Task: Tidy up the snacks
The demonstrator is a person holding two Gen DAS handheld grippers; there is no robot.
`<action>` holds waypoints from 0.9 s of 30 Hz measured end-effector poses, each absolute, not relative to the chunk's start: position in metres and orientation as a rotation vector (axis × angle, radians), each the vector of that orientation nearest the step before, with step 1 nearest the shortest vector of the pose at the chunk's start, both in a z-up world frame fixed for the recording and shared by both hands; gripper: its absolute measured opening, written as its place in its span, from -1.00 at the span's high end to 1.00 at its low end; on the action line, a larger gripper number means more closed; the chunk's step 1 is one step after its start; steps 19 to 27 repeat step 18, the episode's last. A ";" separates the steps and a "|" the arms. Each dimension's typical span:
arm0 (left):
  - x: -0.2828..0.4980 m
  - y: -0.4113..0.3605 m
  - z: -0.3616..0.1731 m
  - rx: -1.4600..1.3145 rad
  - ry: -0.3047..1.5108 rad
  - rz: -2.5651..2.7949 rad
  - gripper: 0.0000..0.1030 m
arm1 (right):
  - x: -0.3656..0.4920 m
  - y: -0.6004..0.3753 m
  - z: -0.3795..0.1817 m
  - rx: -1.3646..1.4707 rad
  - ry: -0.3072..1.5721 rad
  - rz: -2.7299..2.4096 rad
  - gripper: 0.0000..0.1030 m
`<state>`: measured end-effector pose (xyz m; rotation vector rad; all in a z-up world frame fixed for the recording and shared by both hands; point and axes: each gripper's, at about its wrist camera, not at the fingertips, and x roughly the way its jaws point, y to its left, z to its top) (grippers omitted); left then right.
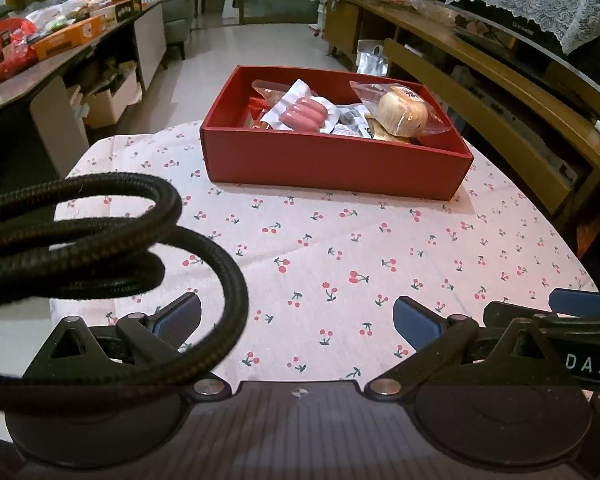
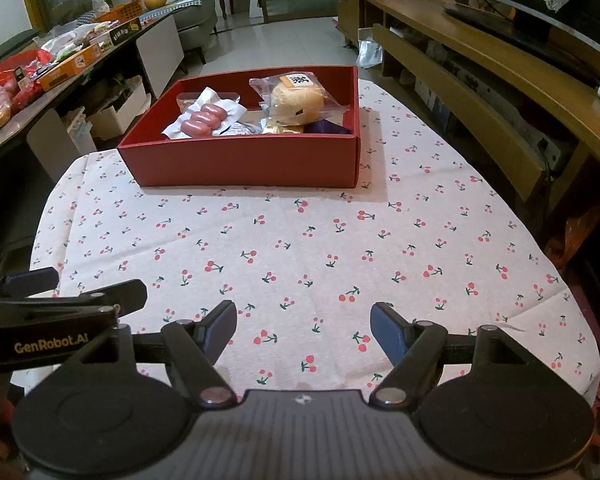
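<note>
A red cardboard box [image 1: 332, 160] [image 2: 244, 160] stands at the far end of the table. Inside it lie a clear pack of pink sausages [image 1: 304, 114] [image 2: 202, 118], a wrapped round bun [image 1: 402, 110] [image 2: 296, 100] and several smaller packets. My left gripper [image 1: 296, 316] hovers over the near part of the cloth, open, with nothing between its blue pads. My right gripper [image 2: 304, 326] is beside it, also open and empty. Each gripper shows at the edge of the other's view.
A white tablecloth with a cherry print [image 1: 340, 248] [image 2: 300, 240] covers the table. A black braided cable [image 1: 100, 240] loops across the left wrist view. A cluttered side table [image 2: 60, 68] stands to the left, a long wooden cabinet [image 2: 480, 80] to the right.
</note>
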<state>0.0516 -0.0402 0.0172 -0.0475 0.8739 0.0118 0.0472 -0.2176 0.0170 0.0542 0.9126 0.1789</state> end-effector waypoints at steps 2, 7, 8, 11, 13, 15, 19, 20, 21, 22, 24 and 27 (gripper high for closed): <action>0.050 -0.041 0.017 -0.039 0.864 0.014 -1.00 | 0.047 -0.217 0.016 0.052 0.915 0.181 -0.52; 0.050 -0.041 0.016 -0.028 0.860 0.014 -1.00 | 0.048 -0.216 0.015 0.052 0.921 0.182 -0.52; 0.050 -0.040 0.016 -0.032 0.861 0.013 -1.00 | 0.048 -0.216 0.015 0.052 0.921 0.182 -0.52; 0.049 -0.040 0.016 -0.029 0.856 0.012 -1.00 | 0.047 -0.216 0.014 0.055 0.922 0.184 -0.52; 0.049 -0.039 0.016 -0.029 0.858 0.010 -1.00 | 0.047 -0.216 0.014 0.053 0.922 0.184 -0.52; 0.050 -0.039 0.016 -0.040 0.868 0.010 -1.00 | 0.047 -0.216 0.014 0.052 0.922 0.185 -0.52; 0.049 -0.040 0.015 -0.026 0.869 0.022 -1.00 | 0.047 -0.214 0.014 0.053 0.923 0.197 -0.52; 0.049 -0.040 0.015 -0.026 0.869 0.022 -1.00 | 0.047 -0.214 0.014 0.053 0.923 0.197 -0.52; 0.049 -0.040 0.015 -0.026 0.869 0.022 -1.00 | 0.047 -0.214 0.014 0.053 0.923 0.197 -0.52; 0.049 -0.040 0.015 -0.026 0.869 0.022 -1.00 | 0.047 -0.214 0.014 0.053 0.923 0.197 -0.52; 0.049 -0.040 0.015 -0.026 0.869 0.022 -1.00 | 0.047 -0.214 0.014 0.053 0.923 0.197 -0.52; 0.049 -0.040 0.015 -0.026 0.869 0.022 -1.00 | 0.047 -0.214 0.014 0.053 0.923 0.197 -0.52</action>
